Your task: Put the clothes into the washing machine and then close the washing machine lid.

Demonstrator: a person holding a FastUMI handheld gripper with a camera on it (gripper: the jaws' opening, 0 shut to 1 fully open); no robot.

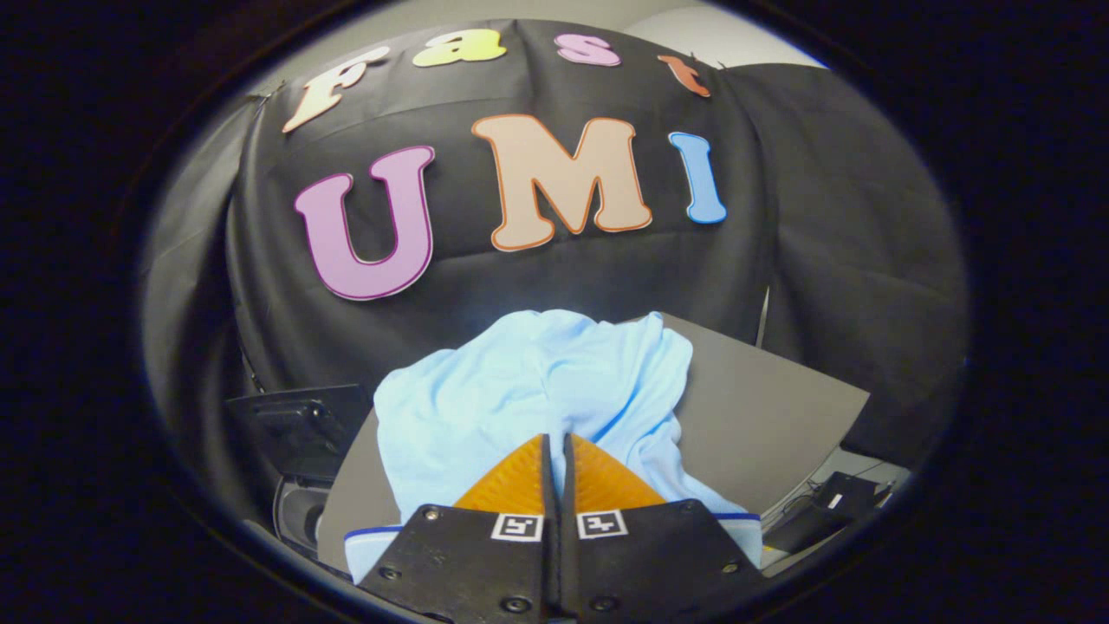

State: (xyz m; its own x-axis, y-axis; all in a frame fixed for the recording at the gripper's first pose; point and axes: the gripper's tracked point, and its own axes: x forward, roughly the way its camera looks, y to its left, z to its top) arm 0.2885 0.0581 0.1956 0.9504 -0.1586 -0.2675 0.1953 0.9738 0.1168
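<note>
A light blue garment (485,407) lies bunched on a grey table (762,416), spreading from my fingers toward the table's far edge. My gripper (556,438) is shut on the blue garment, a fold of the fabric pinched in the thin gap between the two fingertips. The cloth drapes down on both sides of the fingers, and a dark blue hem (368,531) shows near the table's front. Left of the table stands a dark boxy object (299,425) with a round dark part (299,513) below it; I cannot tell whether it is the washing machine.
Black cloth walls close the booth behind the table and to its right. Past the table's right corner, a black device (836,498) and some cables lie lower down. The right half of the grey tabletop is bare.
</note>
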